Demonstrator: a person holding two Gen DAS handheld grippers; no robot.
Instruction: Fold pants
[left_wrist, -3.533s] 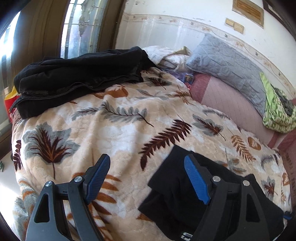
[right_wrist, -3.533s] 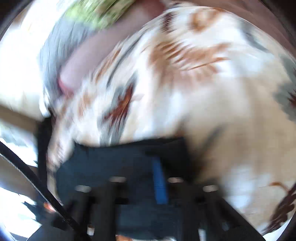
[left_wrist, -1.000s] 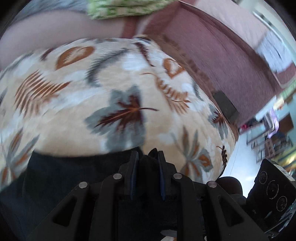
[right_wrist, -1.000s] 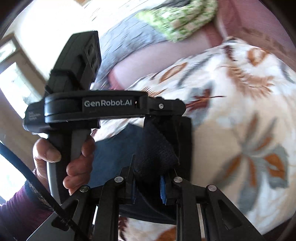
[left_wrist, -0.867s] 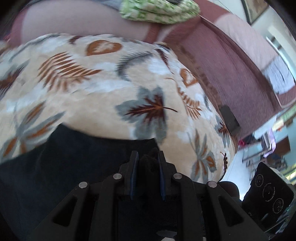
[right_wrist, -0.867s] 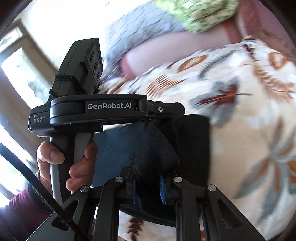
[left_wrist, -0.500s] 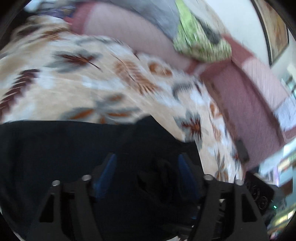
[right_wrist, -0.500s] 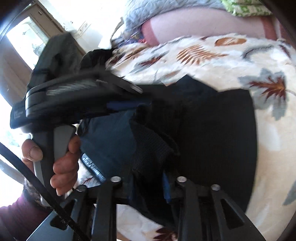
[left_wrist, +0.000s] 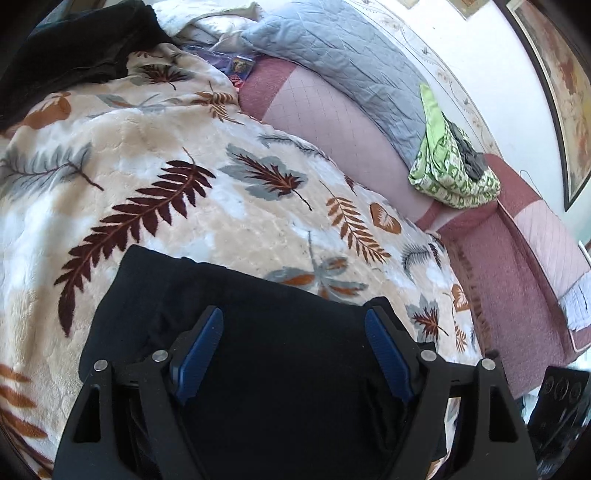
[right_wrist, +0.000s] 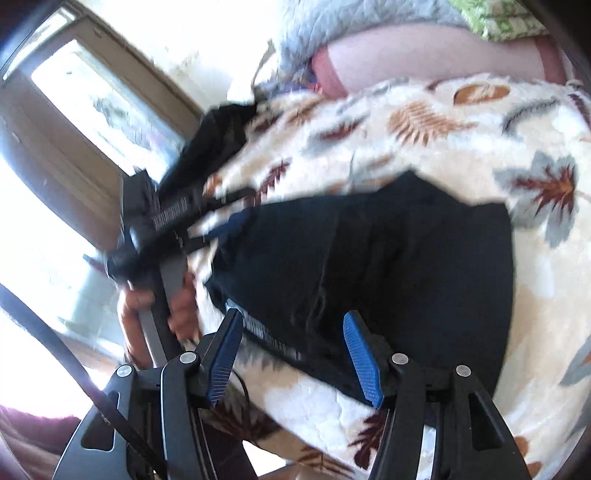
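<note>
1. Left hand-held gripper (left_wrist: 293, 347): spread wide, gripping nothing, poised over the folded black pants (left_wrist: 258, 325) lying just ahead on the leaf-print blanket (left_wrist: 155, 155).
2. Right hand-held gripper (right_wrist: 295, 350): likewise wide apart and empty, pants (right_wrist: 406, 258) directly ahead, blanket (right_wrist: 461, 129) beyond.

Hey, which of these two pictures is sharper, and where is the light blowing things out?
Left wrist view: sharp, though fisheye-bent at the edges; the black folded pants show little detail against the leaf-print fleece blanket. Right wrist view: motion-blurred, most on the left hand-held gripper; the window behind it is blown out white.
</note>
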